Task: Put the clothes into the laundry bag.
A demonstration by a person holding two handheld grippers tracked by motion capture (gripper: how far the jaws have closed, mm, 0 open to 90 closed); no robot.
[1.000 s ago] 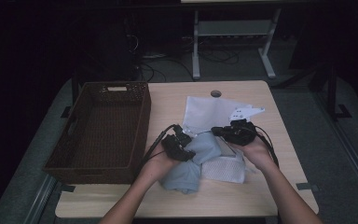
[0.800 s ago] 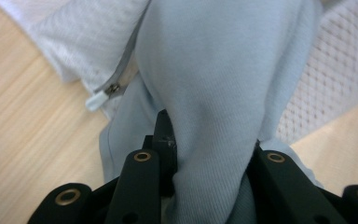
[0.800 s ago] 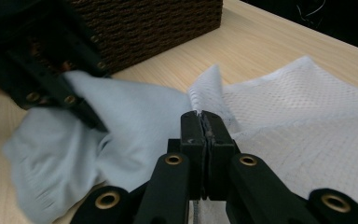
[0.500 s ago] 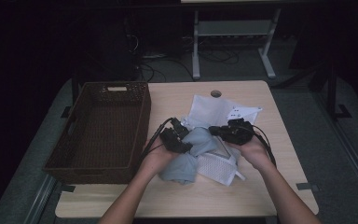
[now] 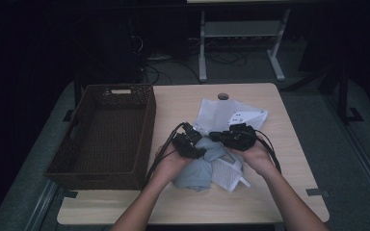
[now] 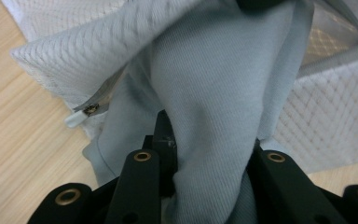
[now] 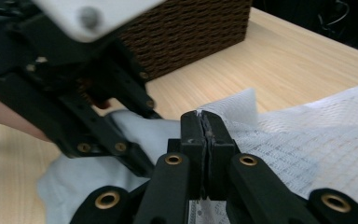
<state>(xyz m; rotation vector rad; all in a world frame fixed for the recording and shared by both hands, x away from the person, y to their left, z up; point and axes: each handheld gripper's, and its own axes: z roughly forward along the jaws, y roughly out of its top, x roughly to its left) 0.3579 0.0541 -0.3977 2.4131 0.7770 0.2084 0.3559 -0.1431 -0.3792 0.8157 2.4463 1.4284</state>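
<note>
Centre frame, on the surface: left hand-held gripper [image 5: 196, 150] pinches the grey cloth [image 6: 214, 93], which runs straight up from its jaws into the white mesh bag [image 5: 227, 171]. Right hand-held gripper [image 7: 206, 123], pressed together on the bag's edge, sits just right; basket [image 5: 103, 132] far left.

Soft knit cloth [image 6: 214, 93], white mesh bag [image 6: 326, 121]

Blue cloth [image 5: 197, 173] now bunched further inside the mesh bag [image 5: 229, 171].
</note>
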